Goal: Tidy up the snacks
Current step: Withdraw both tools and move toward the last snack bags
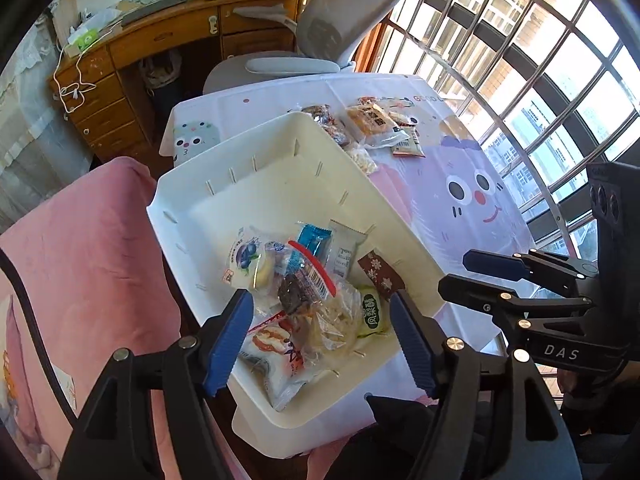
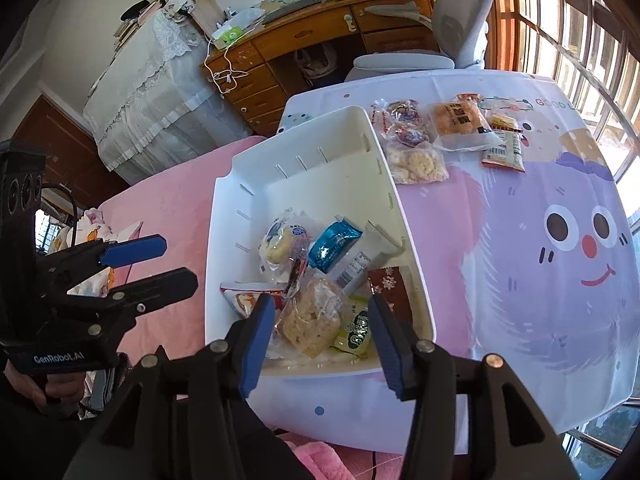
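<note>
So the white bin sits on the cartoon tablecloth, along its edge next to the pink blanket, and its near end holds a heap of snacks: a clear bag of pale puffed pieces, a green-labelled packet, a blue wrapper, a brown snowflake packet against the side wall, and a red-and-white pack at the front.

The right gripper hovers right over that heap, pointing steeply down, blue pads standing apart on either side of the puffed bag and green packet without pressing on anything. The left gripper is in much the same spot from its own camera, jaws spread wider, framing the pile and gripping nothing.

More loose snacks lie on the cloth past the bin's far corner, well away from both grippers. Beyond that there's a grey office chair, a wooden desk and a barred window.
</note>
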A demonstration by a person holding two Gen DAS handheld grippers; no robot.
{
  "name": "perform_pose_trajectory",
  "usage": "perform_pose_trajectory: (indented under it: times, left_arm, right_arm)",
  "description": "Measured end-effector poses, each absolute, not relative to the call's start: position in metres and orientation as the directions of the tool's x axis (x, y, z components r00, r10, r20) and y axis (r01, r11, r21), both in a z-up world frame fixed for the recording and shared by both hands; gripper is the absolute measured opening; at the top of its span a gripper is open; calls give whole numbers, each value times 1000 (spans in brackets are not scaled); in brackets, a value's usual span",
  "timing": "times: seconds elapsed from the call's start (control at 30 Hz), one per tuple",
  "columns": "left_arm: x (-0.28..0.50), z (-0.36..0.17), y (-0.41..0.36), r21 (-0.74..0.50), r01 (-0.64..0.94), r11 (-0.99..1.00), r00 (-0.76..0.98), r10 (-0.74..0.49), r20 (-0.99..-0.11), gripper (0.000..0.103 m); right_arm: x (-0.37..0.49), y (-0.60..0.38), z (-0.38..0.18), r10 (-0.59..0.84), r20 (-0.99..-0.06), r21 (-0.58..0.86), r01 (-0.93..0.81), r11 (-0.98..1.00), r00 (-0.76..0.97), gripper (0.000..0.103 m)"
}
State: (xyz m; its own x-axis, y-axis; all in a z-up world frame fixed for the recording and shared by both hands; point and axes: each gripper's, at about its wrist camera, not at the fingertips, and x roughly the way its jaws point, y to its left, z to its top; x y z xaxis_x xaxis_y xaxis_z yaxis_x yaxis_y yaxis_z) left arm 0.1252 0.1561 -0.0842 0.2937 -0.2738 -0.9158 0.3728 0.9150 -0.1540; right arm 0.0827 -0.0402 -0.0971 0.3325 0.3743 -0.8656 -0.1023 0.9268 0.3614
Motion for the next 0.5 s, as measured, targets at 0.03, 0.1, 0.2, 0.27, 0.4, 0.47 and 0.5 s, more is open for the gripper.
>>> perform_pose_trajectory:
  times: [0.03, 0.1, 0.2, 0.27, 0.4, 0.47, 0.5]
  left_arm:
    - [127, -82, 153, -148, 379, 914, 295, -271, -917, 71]
    - [131, -78, 146, -138, 390, 910, 294, -265, -918, 73]
    - [139, -70, 135, -130, 410, 903, 295, -266, -918, 77]
    - [146, -65, 128, -113, 412, 904, 302, -253, -919, 82]
    - [169, -56, 112, -75, 410, 909, 323, -222, -920, 86]
    - [183, -53, 103, -53, 407, 912, 323, -198, -925, 87]
    - [189, -52, 98, -44, 411, 910, 324, -191, -926, 87]
  right_arm:
    - [83, -44, -98, 368, -868, 359, -93, 929, 332, 51]
    - [85, -52, -99, 360, -872, 356, -76, 932, 331, 52]
    - [90, -67, -102, 346, -878, 348, -54, 936, 331, 52]
    - [95, -77, -103, 340, -879, 347, -40, 937, 335, 52]
    - [109, -97, -105, 333, -877, 349, -16, 937, 346, 52]
    - [117, -107, -105, 326, -877, 346, -9, 938, 352, 52]
    - [122, -112, -106, 326, -877, 346, -6, 938, 354, 52]
